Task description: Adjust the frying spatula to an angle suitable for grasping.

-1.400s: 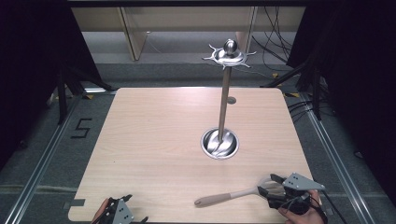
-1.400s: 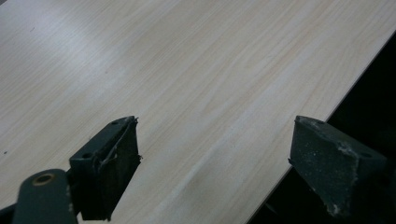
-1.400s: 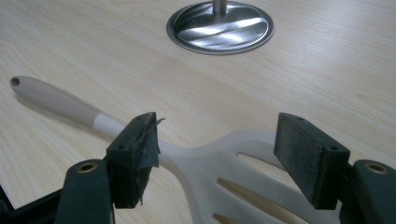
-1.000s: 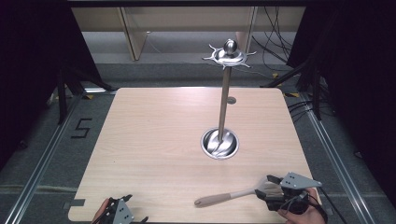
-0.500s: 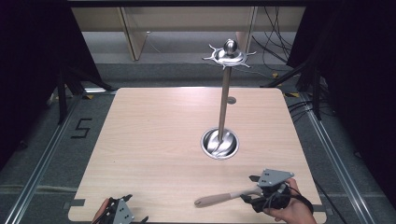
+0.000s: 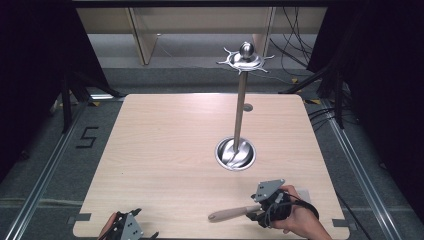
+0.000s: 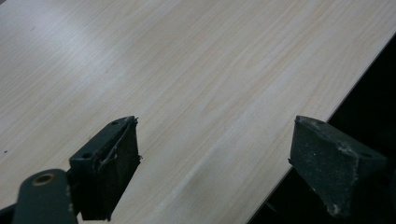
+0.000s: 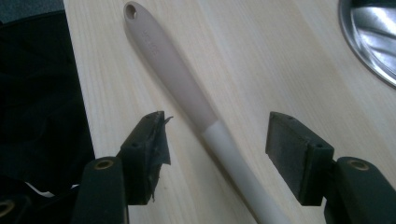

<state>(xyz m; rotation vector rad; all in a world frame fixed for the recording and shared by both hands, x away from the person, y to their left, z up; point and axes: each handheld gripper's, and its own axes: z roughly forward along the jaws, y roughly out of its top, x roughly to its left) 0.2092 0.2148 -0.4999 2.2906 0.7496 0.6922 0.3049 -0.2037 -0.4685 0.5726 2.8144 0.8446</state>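
Nearest us, at the front edge of the pale wood-grain table (image 6: 165, 150), our left gripper (image 7: 215, 172) sat idle with its jaws wide apart and nothing between them. Our right gripper (image 8: 215, 154) had its jaws partly open and had just been closing, with the long utensil with a tan handle and paler neck (image 8: 187, 88) lying flat between the pads but not yet pinched. The utensil looked light, stiff and smooth, perhaps plastic or silicone, though we could not make out its head. We judged the narrow neck below the handle the best place to grip, squarely, since a smooth round shaft might roll. Farther off stood the shiny steel hook stand (image 6: 239, 115).
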